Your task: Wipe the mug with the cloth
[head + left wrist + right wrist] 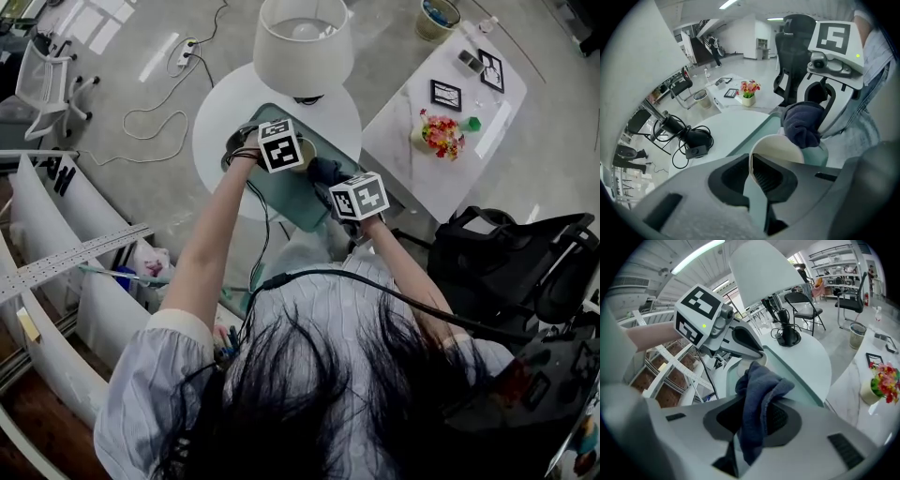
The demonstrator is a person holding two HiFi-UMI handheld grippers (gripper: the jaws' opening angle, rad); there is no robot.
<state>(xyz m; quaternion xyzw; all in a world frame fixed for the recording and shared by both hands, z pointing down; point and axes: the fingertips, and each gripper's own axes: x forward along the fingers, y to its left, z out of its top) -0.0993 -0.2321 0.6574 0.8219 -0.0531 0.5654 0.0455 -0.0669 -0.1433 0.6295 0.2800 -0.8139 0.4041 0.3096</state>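
Over tray [292, 202]: left tool [751, 164] clamped on mug [780, 149] rim; right tool [757, 406] pinching cloth [760, 387] at mug.

A tilted cream mug [783, 149] over the green tray [281, 192] touches the bunched navy cloth [759, 404].

Left gripper [752, 171] clamped; right gripper [754, 416] clamped

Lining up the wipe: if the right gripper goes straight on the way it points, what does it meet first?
Probably the cream mug clamped in the left gripper; the dark blue cloth held by the right gripper would touch it first. Depth is unclear.
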